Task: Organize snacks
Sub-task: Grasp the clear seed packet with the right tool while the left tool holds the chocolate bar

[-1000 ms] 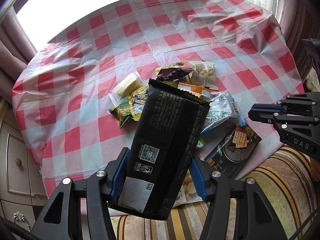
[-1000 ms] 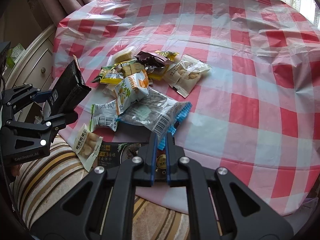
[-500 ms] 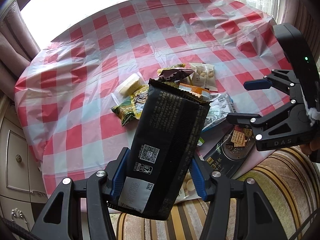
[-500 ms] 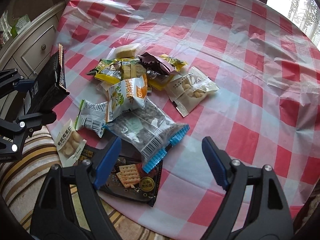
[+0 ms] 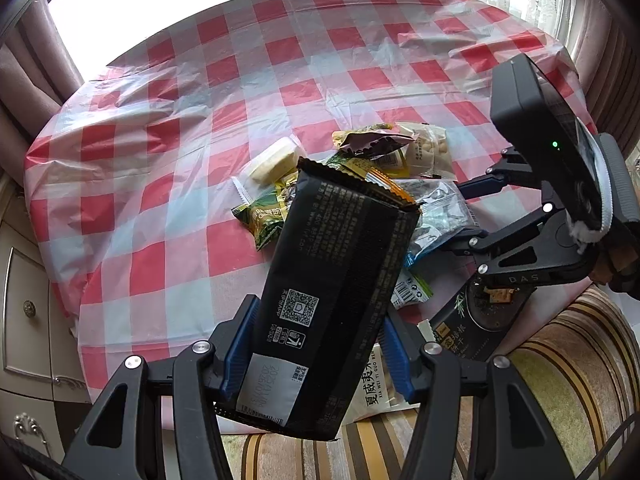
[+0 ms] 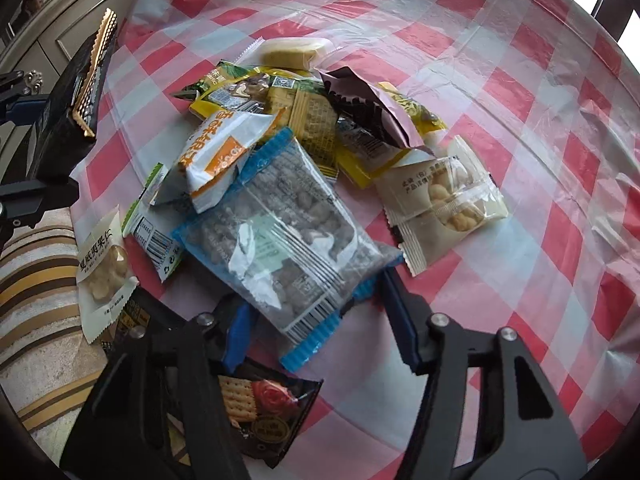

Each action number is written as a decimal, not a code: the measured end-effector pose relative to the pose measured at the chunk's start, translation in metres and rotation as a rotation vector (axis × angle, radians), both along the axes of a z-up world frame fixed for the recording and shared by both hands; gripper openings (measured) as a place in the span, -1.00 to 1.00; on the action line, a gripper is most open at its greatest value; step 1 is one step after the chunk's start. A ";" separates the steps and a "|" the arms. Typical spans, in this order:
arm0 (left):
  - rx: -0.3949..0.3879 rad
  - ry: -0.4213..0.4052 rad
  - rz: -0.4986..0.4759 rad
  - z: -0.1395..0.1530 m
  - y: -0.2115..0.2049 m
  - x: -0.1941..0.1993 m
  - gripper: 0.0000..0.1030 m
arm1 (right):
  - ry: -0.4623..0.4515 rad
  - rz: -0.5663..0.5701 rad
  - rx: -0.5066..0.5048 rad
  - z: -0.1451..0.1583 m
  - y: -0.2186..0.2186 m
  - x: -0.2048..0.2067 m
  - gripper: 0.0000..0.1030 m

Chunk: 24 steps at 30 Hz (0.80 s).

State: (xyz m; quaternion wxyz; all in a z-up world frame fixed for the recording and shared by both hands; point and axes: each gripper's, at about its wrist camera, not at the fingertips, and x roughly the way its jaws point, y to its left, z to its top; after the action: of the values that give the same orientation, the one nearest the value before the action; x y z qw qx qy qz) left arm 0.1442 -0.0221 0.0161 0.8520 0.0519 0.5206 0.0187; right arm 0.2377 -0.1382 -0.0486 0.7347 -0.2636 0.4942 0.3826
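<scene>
My left gripper (image 5: 316, 350) is shut on a long black snack packet (image 5: 332, 280) and holds it tilted above the table's near edge; the packet also shows in the right wrist view (image 6: 72, 92). My right gripper (image 6: 320, 328) is open, low over a pile of snacks, its fingers either side of a clear packet with blue ends (image 6: 284, 236). It also shows in the left wrist view (image 5: 468, 216). Under it lies a black cracker packet (image 6: 264, 412).
The pile holds an orange-white bag (image 6: 224, 152), yellow packets (image 6: 316, 120), a maroon wrapper (image 6: 368, 112), a nut sachet (image 6: 440, 204) and a cake (image 6: 292, 50). The red-checked tablecloth (image 5: 200, 92) covers a round table. A striped cushion (image 6: 36, 280) lies at the near edge.
My right gripper opened and moved forward and down onto the pile, now straddling the blue-ended packet. My left gripper kept holding the black packet almost still.
</scene>
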 end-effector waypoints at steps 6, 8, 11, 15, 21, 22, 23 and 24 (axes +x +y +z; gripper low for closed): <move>0.004 -0.012 -0.008 0.004 -0.005 0.001 0.12 | 0.012 -0.144 0.052 0.003 -0.017 -0.002 -0.46; 0.005 -0.015 -0.013 0.005 -0.008 0.001 0.12 | 0.010 -0.172 0.073 0.006 -0.024 -0.008 -0.49; 0.005 -0.018 -0.018 0.007 -0.014 0.000 0.12 | 0.010 -0.216 0.105 0.015 -0.030 -0.014 -0.54; 0.006 -0.023 -0.030 0.010 -0.023 -0.001 0.12 | 0.007 -0.275 0.155 0.027 -0.049 -0.019 -0.59; 0.010 -0.027 -0.040 0.013 -0.034 -0.001 0.12 | 0.008 -0.339 0.212 0.040 -0.072 -0.026 -0.64; 0.010 -0.028 -0.044 0.013 -0.037 -0.001 0.12 | 0.007 -0.347 0.218 0.042 -0.076 -0.028 -0.64; 0.010 -0.029 -0.048 0.014 -0.039 -0.002 0.12 | 0.005 -0.356 0.222 0.044 -0.079 -0.029 -0.65; 0.010 -0.030 -0.052 0.014 -0.042 -0.002 0.12 | 0.003 -0.364 0.225 0.045 -0.082 -0.032 -0.65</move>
State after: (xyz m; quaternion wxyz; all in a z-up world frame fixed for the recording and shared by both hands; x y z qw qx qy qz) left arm 0.1425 -0.0641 0.0303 0.8596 0.0693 0.5063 -0.0002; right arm 0.2061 -0.2205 -0.0033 0.8158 -0.0854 0.4890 0.2968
